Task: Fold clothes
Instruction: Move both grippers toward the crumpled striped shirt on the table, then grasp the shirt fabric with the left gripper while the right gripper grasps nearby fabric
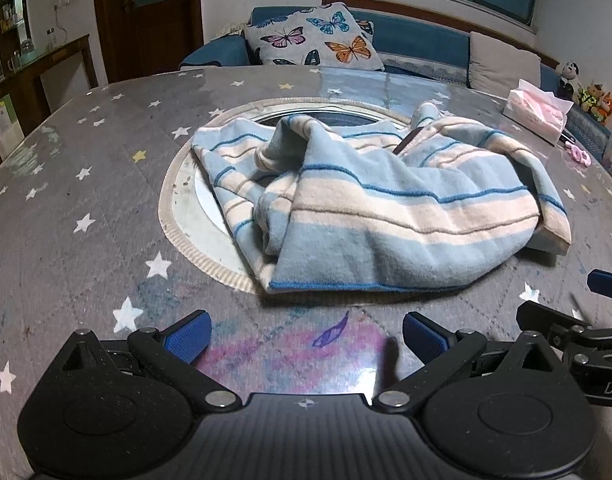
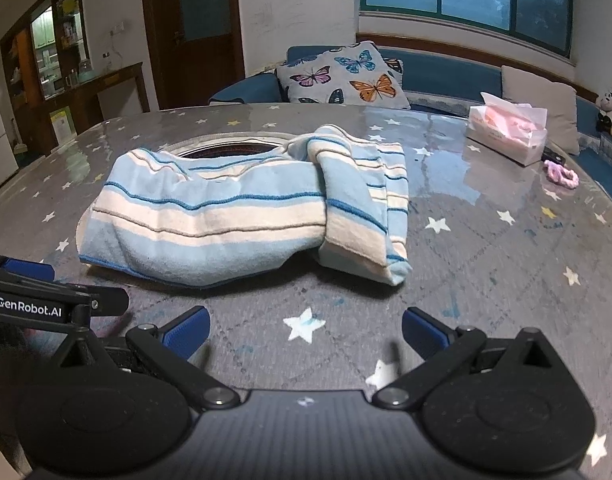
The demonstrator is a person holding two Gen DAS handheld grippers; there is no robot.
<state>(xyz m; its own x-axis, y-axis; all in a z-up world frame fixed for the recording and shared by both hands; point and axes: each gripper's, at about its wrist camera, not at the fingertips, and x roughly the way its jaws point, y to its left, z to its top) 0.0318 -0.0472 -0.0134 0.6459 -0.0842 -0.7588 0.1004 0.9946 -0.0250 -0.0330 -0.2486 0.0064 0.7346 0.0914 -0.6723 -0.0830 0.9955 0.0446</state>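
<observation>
Table, grey w/ white stars & a glossy cover, fills both views. Near its middle is a round inset w/ a ribbed rim; taking that as the landmark for everything else.

Striped garment, pale blue/cream w/ darker blue lines, lies in a loose heap across the inset, covering most of it and spilling off the rim toward the cameras. In the right wrist view the main body looks roughly doubled over, w/ one flap or sleeve draped down over the right end. Edges don't line up and wrinkles are bunched along the top, so my read: folding is barely begun or at most one rough fold in. Still to do, prob.: flatten, square the edges, fold down to a neat packet. Can't tell what kind of garment it is.

Beyond the inset, far right: tissue pack, then a small pink thing beside it.

Left gripper: fingers spread wide, nothing btwn them, hovering on the near side of the inset, just short of the garment's hem, not touching cloth. Right gripper: same, splayed wide & empty, also near side of the inset, cloth a bit further off. Both grippers sit close side by side.
</observation>
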